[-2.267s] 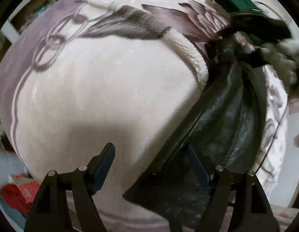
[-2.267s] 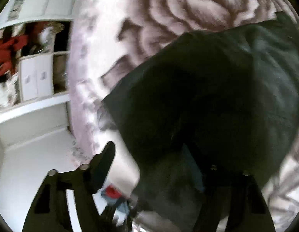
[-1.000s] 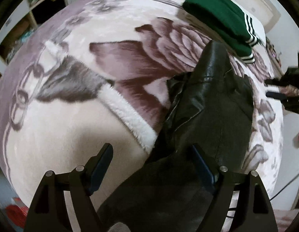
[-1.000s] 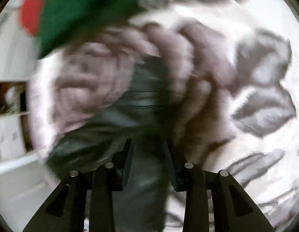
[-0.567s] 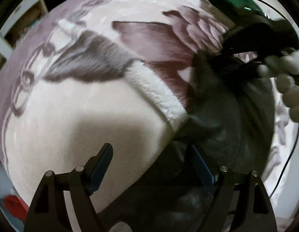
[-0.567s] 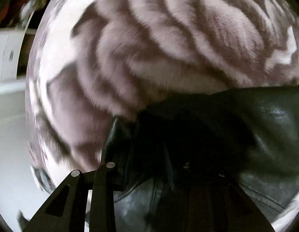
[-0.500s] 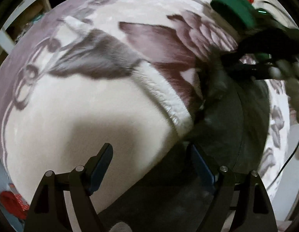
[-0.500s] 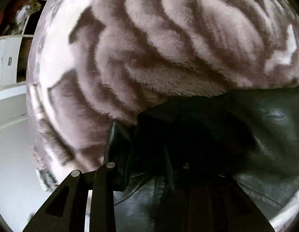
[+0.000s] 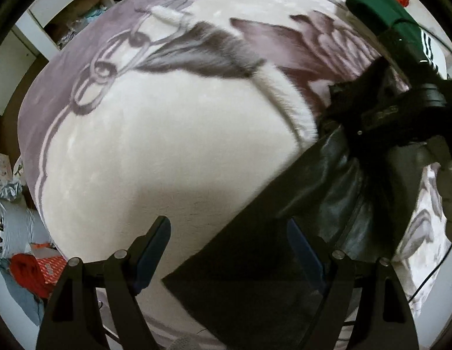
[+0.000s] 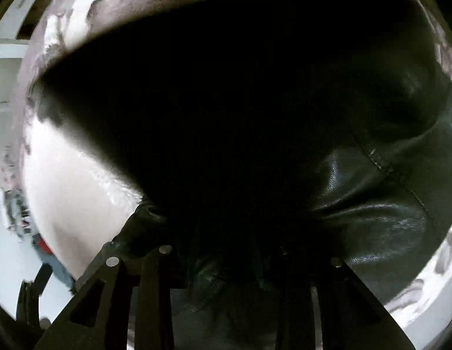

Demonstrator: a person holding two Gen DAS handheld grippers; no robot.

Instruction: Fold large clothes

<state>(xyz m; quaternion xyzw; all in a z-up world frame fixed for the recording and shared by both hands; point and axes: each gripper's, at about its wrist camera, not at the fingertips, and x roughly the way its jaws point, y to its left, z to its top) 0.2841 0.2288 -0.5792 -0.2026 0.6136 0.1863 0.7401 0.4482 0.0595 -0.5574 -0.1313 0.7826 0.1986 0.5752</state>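
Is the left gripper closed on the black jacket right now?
No: the left gripper is open, its fingers wide apart, with the black jacket lying between them ungripped.

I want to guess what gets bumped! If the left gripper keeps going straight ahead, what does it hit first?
Probably the black leather garment: its dark flap already lies between the open left gripper fingers. Beyond it is the fluffy cream and purple blanket. Depth is hard to judge.
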